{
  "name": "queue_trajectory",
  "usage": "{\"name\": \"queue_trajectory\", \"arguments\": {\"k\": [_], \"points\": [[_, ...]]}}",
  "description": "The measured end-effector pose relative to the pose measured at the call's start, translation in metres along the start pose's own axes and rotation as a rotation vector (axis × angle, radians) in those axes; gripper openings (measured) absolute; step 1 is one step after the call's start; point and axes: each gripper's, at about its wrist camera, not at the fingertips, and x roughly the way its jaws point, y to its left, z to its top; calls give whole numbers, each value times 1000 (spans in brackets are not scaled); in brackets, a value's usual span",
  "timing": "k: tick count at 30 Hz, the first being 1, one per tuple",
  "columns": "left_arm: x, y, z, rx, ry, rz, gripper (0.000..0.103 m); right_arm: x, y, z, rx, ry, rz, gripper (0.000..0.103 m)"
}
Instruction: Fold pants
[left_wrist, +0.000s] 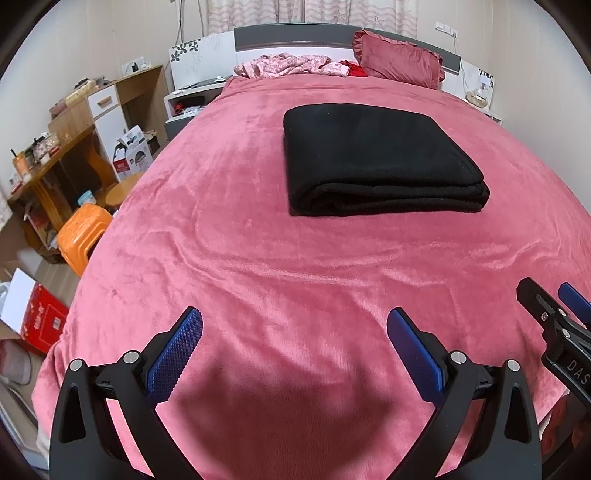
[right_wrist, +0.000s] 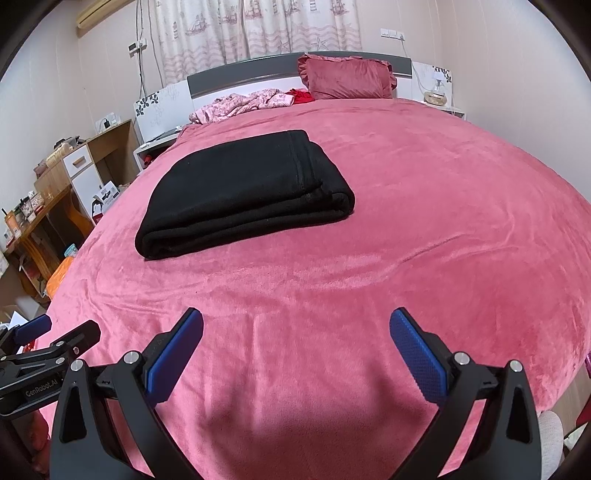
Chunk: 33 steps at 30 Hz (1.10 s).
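Observation:
The black pants lie folded into a thick rectangular stack on the pink bedspread, with the folded edge facing me. In the right wrist view the same black pants sit left of centre. My left gripper hovers open over bare bedspread near the bed's foot, well short of the stack. My right gripper is also open and holds nothing. Each gripper shows at the other view's edge: the right gripper at the right, the left gripper at the left.
A red pillow and a crumpled pink garment lie by the headboard. Left of the bed stand a wooden desk, an orange stool and cardboard boxes. A nightstand with a lamp is at the far right.

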Motion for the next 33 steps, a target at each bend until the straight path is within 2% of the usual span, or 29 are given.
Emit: {"name": "queue_trajectory", "arguments": {"k": [33], "points": [[19, 3, -2, 5, 59, 0, 99, 18, -4, -3, 6, 57, 7, 101]]}}
